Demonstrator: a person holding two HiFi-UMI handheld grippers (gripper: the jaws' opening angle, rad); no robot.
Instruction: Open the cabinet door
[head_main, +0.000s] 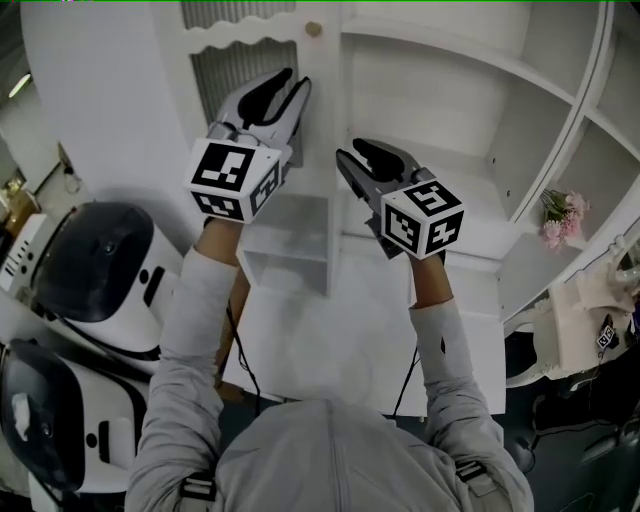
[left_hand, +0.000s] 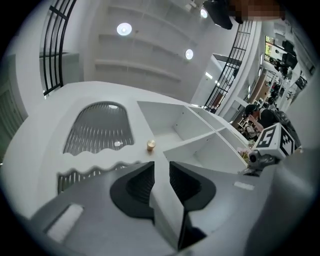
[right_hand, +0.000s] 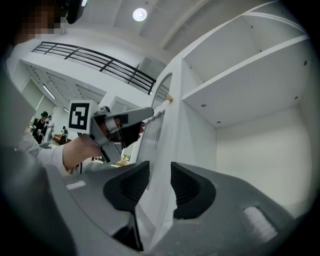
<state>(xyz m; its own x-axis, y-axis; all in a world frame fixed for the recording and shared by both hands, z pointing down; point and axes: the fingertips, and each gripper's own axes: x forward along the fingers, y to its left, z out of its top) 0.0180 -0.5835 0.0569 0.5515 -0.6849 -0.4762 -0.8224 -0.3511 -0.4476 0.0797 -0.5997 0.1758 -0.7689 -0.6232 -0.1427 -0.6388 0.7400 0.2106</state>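
The white cabinet door (head_main: 262, 50) stands swung out to the left, with a ribbed window (left_hand: 100, 129) and a small brass knob (head_main: 313, 29) near its free edge. My left gripper (head_main: 298, 80) is raised against the door's face below the knob. It is open, and the door's white edge runs up between its jaws (left_hand: 161, 170) without being pinched. My right gripper (head_main: 350, 150) hangs open just right of the door's edge, in front of the shelves. That edge also passes between its jaws (right_hand: 160, 170). The cabinet's white shelves (head_main: 470, 60) lie exposed.
Pink flowers (head_main: 562, 215) sit on a shelf at the right. Two white-and-black machines (head_main: 100, 270) stand on the floor at the left. A low white box shelf (head_main: 285, 245) is below the grippers. A black railing (right_hand: 100, 62) and people show far behind.
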